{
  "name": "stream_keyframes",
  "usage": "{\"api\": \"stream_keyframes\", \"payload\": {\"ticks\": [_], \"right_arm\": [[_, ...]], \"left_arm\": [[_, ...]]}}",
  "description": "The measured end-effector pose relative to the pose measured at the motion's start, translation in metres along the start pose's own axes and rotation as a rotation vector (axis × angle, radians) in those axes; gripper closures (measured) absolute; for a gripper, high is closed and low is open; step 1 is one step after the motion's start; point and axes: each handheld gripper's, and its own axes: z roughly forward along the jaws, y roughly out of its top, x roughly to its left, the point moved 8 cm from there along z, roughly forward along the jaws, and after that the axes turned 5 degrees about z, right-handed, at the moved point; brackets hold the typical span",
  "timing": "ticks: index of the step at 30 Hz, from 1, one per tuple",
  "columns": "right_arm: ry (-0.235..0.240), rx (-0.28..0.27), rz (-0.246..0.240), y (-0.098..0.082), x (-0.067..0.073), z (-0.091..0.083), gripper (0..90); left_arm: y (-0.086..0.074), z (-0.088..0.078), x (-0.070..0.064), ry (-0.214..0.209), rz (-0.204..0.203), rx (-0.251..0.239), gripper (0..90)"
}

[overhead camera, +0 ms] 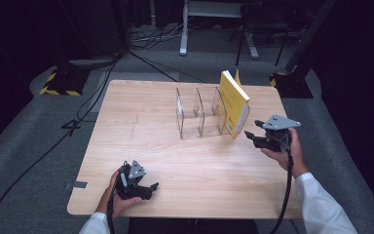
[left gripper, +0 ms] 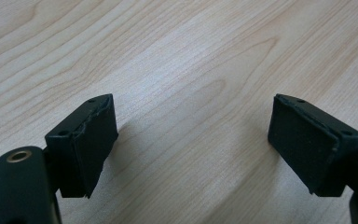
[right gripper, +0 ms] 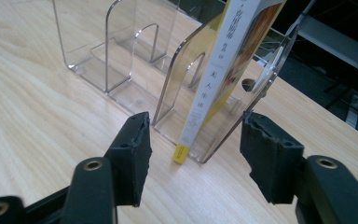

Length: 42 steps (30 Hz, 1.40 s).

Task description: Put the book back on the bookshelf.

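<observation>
**A:** Start at the near edge of the desk. What's the left gripper doing?

**B:** It sits by the near left corner, jaws spread, with bare wood between its pads. Released, holding nothing, well apart from the work.

**A:** And the right gripper?

**B:** It is at the right edge, about midway back, pointing at the yellow book. In the right gripper view its pads stand either side of the book's spine without pressing on it, so that one is let go too. The jaws are wide and the book stands on its own.

**A:** Where exactly is the book?

**B:** In the rightmost slot of the clear acrylic rack, which stands toward the far right part of the desk. Its lower end rests on the rack's floor, between two transparent dividers.

**A:** So how far along would you say this is?

**B:** I judge the placing done: the book is shelved and free of the gripper. What is left looks like drawing the right hand clear. The other two slots are empty.

**A:** Which way does it run?

**B:** Long axis upright, leaning a little, with the top tilted toward the far left. The spine faces the right gripper, at the desk's right edge.
</observation>
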Motion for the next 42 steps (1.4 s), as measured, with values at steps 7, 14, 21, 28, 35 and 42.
{"api": "stream_keyframes", "payload": {"ticks": [7, 14, 21, 28, 35, 42], "right_arm": [[0.018, 0.030, -0.030, -0.010, 0.006, -0.007, 39.6], [0.023, 0.056, -0.048, -0.022, 0.013, -0.014, 34.6], [0.035, 0.093, -0.066, -0.038, 0.017, -0.017, 32.6], [0.032, 0.109, -0.064, -0.052, 0.017, -0.022, 31.6], [0.022, 0.125, -0.059, -0.069, 0.017, -0.026, 30.8], [0.014, 0.134, -0.043, -0.089, 0.014, -0.031, 30.3]], "left_arm": [[0.000, 0.000, 0.000, 0.000, 0.001, 0.000, 16.2], [0.000, 0.000, 0.000, 0.000, 0.001, 0.000, 16.2], [0.000, 0.000, 0.000, 0.000, 0.001, 0.000, 16.2], [0.000, 0.000, 0.000, 0.000, 0.001, 0.000, 16.2], [0.000, 0.000, 0.000, 0.001, 0.000, 0.000, 16.2], [0.000, 0.000, 0.000, 0.001, -0.002, -0.001, 16.2]]}}
